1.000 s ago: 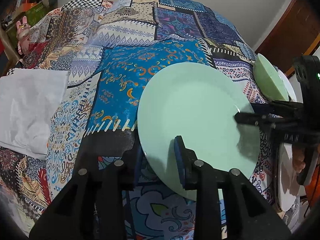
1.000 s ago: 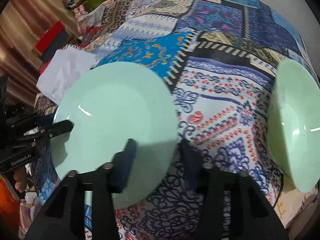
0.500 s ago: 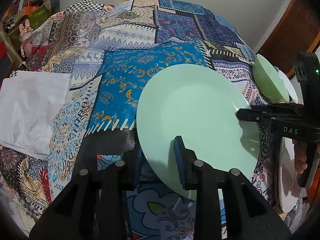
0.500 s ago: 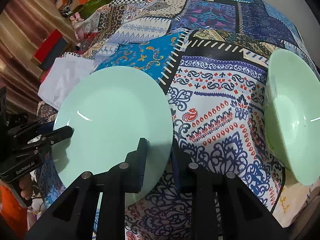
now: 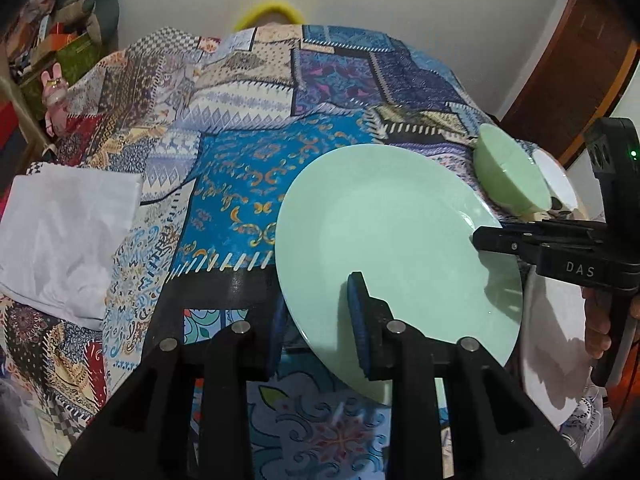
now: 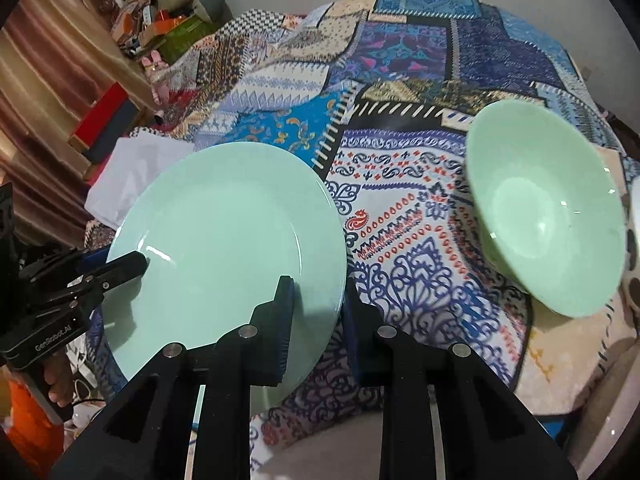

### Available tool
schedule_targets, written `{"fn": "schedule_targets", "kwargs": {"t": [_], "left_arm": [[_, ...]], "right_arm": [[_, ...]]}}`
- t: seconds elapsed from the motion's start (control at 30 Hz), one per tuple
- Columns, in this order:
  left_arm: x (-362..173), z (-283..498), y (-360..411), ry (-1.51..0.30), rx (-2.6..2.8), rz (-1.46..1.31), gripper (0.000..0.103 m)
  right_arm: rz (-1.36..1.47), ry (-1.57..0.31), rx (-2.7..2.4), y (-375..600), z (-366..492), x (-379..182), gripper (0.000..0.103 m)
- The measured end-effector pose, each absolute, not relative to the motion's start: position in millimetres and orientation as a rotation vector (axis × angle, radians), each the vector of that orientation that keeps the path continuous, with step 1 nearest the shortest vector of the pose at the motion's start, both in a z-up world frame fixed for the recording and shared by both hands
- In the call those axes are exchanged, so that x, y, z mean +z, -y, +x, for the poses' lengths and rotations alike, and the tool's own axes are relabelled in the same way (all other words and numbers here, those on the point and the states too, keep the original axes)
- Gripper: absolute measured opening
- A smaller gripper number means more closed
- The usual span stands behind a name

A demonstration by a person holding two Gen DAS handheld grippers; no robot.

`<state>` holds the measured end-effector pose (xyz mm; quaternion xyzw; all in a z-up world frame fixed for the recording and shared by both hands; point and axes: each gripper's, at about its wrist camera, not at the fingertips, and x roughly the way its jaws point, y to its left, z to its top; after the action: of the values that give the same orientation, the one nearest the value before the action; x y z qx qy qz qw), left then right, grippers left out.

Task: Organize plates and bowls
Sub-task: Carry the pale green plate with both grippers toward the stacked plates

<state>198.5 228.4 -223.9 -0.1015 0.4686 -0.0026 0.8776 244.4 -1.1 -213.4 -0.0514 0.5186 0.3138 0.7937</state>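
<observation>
While both tongs pinch opposite rims of the plate [image 5: 394, 236], it hangs tilted just above the patchwork cloth [image 5: 248, 184]. Left tongs [image 5: 316, 316] clamp its near edge; right tongs [image 6: 316, 312] clamp the other side. Smooth, glossy glaze and thin round rims give the pads little bite, so uneven pulling could let it slip or twist free. A green bowl [image 6: 544, 216], deep and flared, sits tipped on the soft cloth nearby.

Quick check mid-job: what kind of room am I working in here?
Probably a lived-in home room, not a kitchen: a patchwork cloth covers the work surface, curtains hang at one side, and toys and boxes clutter the corner.
</observation>
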Motion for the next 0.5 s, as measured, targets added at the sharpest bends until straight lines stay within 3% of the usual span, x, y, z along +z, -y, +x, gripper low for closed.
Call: {"fn": "schedule_targets", "kwargs": {"t": [0.5], "left_arm": [[-167.6, 163.0, -189.3, -0.903, -0.055, -0.184, 0.029]], "right_arm": [[-0.056, -1.002, 0.659, 47.3, 207.5, -164.4, 0.021]]}}
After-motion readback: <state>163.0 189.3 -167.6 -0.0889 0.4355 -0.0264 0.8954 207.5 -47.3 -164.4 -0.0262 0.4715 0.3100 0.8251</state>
